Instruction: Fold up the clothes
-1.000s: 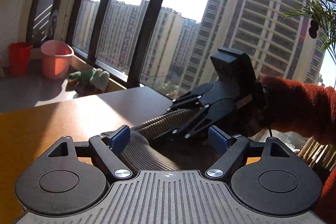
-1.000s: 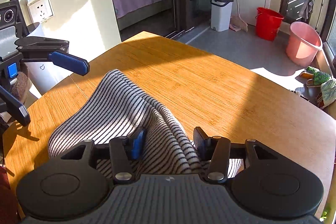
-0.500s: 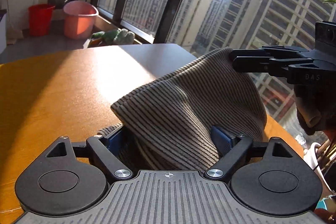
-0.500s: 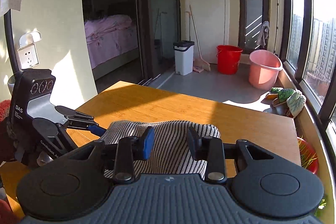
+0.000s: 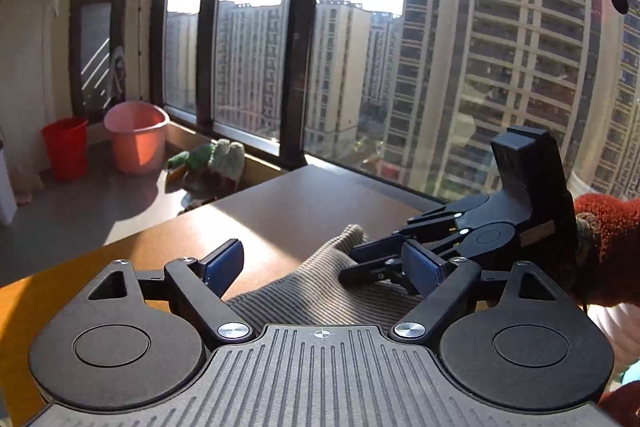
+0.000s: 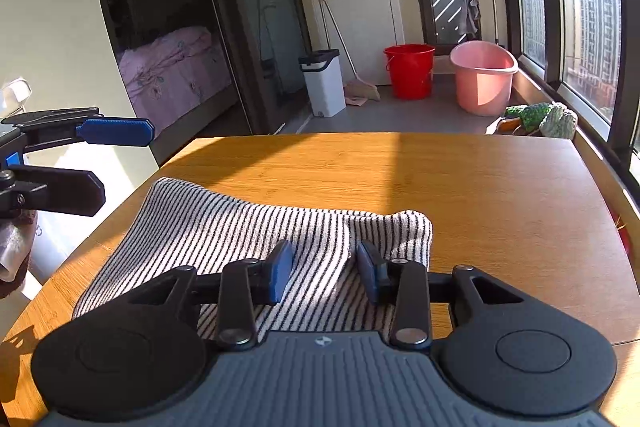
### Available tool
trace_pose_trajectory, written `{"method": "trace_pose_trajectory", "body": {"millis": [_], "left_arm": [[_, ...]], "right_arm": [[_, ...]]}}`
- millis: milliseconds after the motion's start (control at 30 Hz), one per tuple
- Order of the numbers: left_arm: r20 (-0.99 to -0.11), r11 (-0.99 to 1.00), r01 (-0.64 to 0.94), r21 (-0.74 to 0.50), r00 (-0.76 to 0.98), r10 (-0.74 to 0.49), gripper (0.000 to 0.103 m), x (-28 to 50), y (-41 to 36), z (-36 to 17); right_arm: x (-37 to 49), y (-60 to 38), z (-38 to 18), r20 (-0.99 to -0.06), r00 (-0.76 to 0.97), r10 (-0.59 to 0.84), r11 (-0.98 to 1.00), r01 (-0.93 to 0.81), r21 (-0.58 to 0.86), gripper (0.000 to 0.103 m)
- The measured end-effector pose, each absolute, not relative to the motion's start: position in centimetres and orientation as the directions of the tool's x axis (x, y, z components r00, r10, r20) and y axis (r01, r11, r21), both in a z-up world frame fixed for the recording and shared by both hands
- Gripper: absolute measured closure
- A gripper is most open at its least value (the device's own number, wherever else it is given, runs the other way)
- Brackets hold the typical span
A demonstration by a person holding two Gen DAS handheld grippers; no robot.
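Hovering over the striped garment point(image 6: 248, 227), spread flat on the near end of the wooden table point(image 6: 480, 187), right gripper point(image 6: 324, 267) and left gripper point(image 5: 324, 263) both splayed, grasping nothing. Risked bunching the fold if dragged unevenly. Beyond, clear tabletop; farther off, pink tub point(image 6: 482, 83), red bucket point(image 6: 408, 69).

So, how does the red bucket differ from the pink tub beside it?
The red bucket is bright red, while the pink tub is pale pink. The bucket is narrower with a round mouth; the tub is wider, and its rim looks more oval. The bucket stands nearer the white bin, the tub nearer the window. Both stand upright on the grey floor, mouths open upward, beyond the wooden table.
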State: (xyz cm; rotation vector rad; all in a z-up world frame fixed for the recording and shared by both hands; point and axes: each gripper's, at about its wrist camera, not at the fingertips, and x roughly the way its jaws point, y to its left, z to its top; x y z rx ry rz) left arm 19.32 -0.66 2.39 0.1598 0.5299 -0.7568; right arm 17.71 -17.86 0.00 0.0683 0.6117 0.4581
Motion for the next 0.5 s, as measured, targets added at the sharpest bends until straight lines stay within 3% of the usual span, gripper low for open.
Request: {"method": "trace_pose_trajectory", "body": {"millis": [67,133,233,433,500], "left_arm": [[-0.586,0.75,0.662,0.004,0.609,-0.534,0.029,20.8,-2.0,0.2],[-0.602,0.766,0.643,-0.025,0.602,-0.525,0.024,21.8,-1.8,-1.4],[-0.591,0.788,0.604,-0.117,0.595,-0.544,0.019,22.4,-0.5,-2.1],[-0.583,0.808,0.538,-0.239,0.586,-0.563,0.016,22.2,1.5,-2.9],[-0.582,0.809,0.529,-0.257,0.583,-0.566,0.016,21.8,1.9,-3.0]], "right_arm": [[16.4,-18.0,0.8,-0.52,0.749,0.412,0.909,-0.374,0.182,0.061],[14.0,-18.4,2.1,-0.49,0.786,0.378,0.924,-0.351,0.149,0.042],[10.4,-19.5,3.5,-0.469,0.788,0.4,0.916,-0.358,0.18,0.026],[8.6,-22.1,0.7,-0.555,0.644,0.527,0.825,-0.231,0.516,0.024],[9.4,-22.4,-1.3,-0.574,0.605,0.552,0.788,-0.153,0.596,0.028]]}}
